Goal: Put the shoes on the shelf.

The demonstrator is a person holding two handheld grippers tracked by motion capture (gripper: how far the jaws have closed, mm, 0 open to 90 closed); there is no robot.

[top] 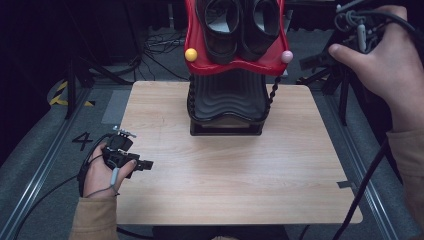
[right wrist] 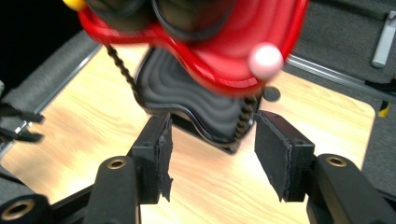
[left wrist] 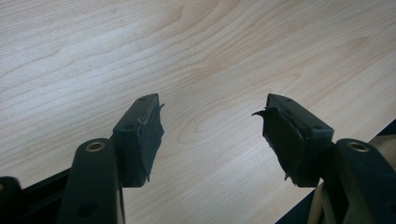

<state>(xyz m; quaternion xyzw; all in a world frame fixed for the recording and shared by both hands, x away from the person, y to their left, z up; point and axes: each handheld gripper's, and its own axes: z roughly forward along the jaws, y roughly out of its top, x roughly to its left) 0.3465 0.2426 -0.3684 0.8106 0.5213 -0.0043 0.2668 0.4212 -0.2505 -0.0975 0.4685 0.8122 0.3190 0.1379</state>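
Note:
A two-tier shoe rack stands at the table's (top: 225, 190) far middle. Its red top tier (top: 235, 66) carries a pair of black shoes (top: 220, 30), with a yellow knob (top: 190, 54) and a pink knob (top: 286, 56) at the front corners. The black lower tier (top: 227, 102) holds nothing. My left gripper (top: 145, 164) rests low at the table's left edge; in its own view the left gripper (left wrist: 212, 126) is open over bare wood. A hand (top: 395, 60) holds my right gripper up at the far right. My right gripper (right wrist: 212, 158) is open, facing the rack's red tier (right wrist: 224, 65) and pink knob (right wrist: 266, 60) from a distance.
Grey floor with metal rails (top: 45, 165) surrounds the table, with a "4" marking (top: 82, 140) at the left. Cables (top: 160, 45) and dark stands lie behind the rack. A cable (top: 367, 175) trails down past the table's right edge. Twisted black posts (top: 273, 92) join the rack's tiers.

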